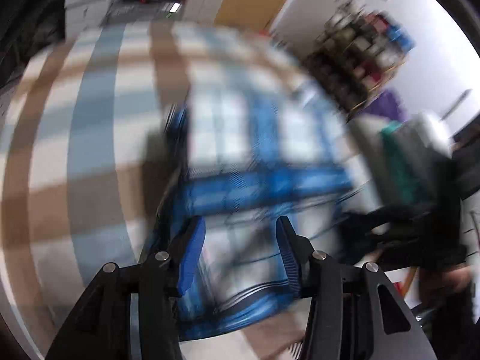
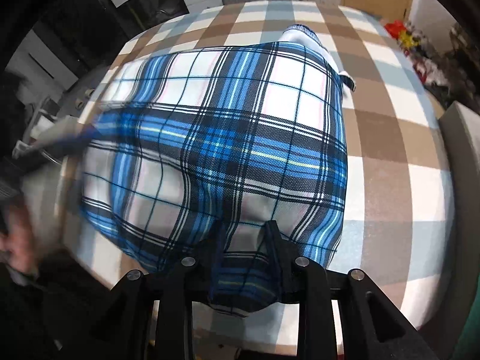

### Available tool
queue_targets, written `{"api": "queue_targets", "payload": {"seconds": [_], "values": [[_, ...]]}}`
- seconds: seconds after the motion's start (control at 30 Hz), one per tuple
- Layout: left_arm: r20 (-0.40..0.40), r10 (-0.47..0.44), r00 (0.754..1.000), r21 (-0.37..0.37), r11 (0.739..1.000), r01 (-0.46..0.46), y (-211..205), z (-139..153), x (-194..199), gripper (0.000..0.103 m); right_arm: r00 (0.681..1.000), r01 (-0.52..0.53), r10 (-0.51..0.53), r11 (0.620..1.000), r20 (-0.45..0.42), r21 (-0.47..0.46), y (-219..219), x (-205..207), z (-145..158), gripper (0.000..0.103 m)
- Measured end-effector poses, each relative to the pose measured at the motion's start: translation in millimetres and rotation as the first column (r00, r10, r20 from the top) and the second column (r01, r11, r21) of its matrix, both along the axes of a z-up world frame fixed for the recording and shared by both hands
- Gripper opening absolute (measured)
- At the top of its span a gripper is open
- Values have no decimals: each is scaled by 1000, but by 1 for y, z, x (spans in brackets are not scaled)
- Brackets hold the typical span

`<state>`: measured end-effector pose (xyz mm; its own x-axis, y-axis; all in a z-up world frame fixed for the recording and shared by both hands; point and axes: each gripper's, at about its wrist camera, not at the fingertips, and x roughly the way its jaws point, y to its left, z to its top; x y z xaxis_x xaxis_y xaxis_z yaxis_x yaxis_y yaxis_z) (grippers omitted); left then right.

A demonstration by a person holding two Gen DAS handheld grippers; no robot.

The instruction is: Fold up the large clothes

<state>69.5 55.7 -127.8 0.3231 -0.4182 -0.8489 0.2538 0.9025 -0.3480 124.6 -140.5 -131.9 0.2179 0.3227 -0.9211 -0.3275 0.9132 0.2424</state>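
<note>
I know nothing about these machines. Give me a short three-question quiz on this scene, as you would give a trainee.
1. True or false: the right tool is shut on a fold of the plaid garment.
2. The left tool is: A) clamped on the garment, B) open above it, C) out of view.
3. What pattern covers the surface under the garment?

Key:
1. True: cloth is bunched between its fingers.
2. B: the blue pads stand apart, with no cloth pinched between them.
3. Brown, white and pale blue checks.
</note>
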Motion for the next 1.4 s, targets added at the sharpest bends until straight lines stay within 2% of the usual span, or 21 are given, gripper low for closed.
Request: {"api": "queue_targets", "payload": {"seconds": [0.07, 0.17, 0.2, 0.23, 0.3, 0.37, 0.4, 0.43, 0.47, 0.53, 0.63, 0.7, 0.8, 0.87, 0.9, 0.97, 1.0, 1.1, 1.2, 1.3, 1.4], "values": [[-34, 45, 998, -3, 999, -45, 9, -23, 3, 43, 1000, -3, 3, 1000, 19, 26, -6, 4, 22, 29], [-26, 67, 997, -8, 998, -67, 16, -20, 6, 43, 990, -7, 5, 1000, 139, 16, -2, 20, 65, 34], [-26, 78, 997, -21, 997, -79, 18, -20, 5, 43, 989, -16, 14, 1000, 150, 9, 3, 26, 70, 41], [-22, 80, 997, -22, 996, -81, 18, -20, 4, 43, 988, -32, 33, 999, 153, -6, 12, 35, 72, 42], [-3, 71, 997, 2, 997, -71, 16, -17, 2, 43, 989, -58, 68, 995, 132, -78, 33, 52, 59, 41], [-6, 74, 997, 3, 997, -74, 17, -15, 1, 43, 994, -79, 90, 984, 65, -158, 49, 62, 27, 41], [-7, 77, 997, 1, 997, -77, 20, -15, -4, 43, 994, -99, 109, 967, 27, -234, 60, 68, 0, 41], [1, 84, 996, 18, 996, -84, 20, -14, -5, 43, 993, -106, 116, 959, 21, -263, 62, 72, -13, 42], [14, 95, 995, 69, 993, -96, 18, -13, -6, 43, 993, -103, 116, 955, 33, -278, 65, 72, -22, 42], [12, 108, 994, 79, 991, -109, 20, -15, -5, 43, 994, -84, 100, 953, 43, -291, 69, 73, -20, 42], [44, 125, 991, 24, 992, -126, 24, 1, -14, 43, 994, -96, 108, 958, 29, -270, 60, 69, 1, 39], [85, 123, 989, 14, 992, -125, 23, 11, -19, 43, 993, -95, 107, 975, 48, -200, 48, 57, 25, 39], [103, 106, 989, -36, 994, -103, 23, 19, -24, 43, 984, -174, 178, 977, 23, -122, 40, 27, 44, 39], [108, 101, 989, -33, 995, -98, 11, 18, -21, 43, 978, -206, 206, 973, -18, -99, 38, 11, 39, 38], [114, 90, 989, -25, 996, -88, 7, 18, -22, 43, 971, -233, 228, 968, -67, -95, 36, 0, 25, 39], [105, 74, 992, 6, 997, -75, -9, 11, -14, 43, 965, -255, 243, 955, -94, -149, 38, -9, -5, 39], [93, 64, 994, 20, 998, -66, -13, 5, -11, 43, 970, -241, 231, 959, -83, -150, 36, -11, -16, 41], [61, 68, 996, 87, 993, -73, -17, -14, 0, 48, 982, -190, 188, 977, -34, -98, 34, -11, -14, 45], [16, 111, 994, 25, 993, -111, -7, -20, 7, 51, 980, -197, 194, 975, -39, -101, 33, -12, -6, 44], [6, 124, 992, 2, 992, -124, -1, -20, 8, 52, 985, -173, 173, 982, -11, -79, 30, 3, 26, 41], [16, 117, 993, 15, 993, -117, 1, -19, 6, 52, 979, -172, 179, 982, 102, -76, 48, 30, 63, 41]]}}
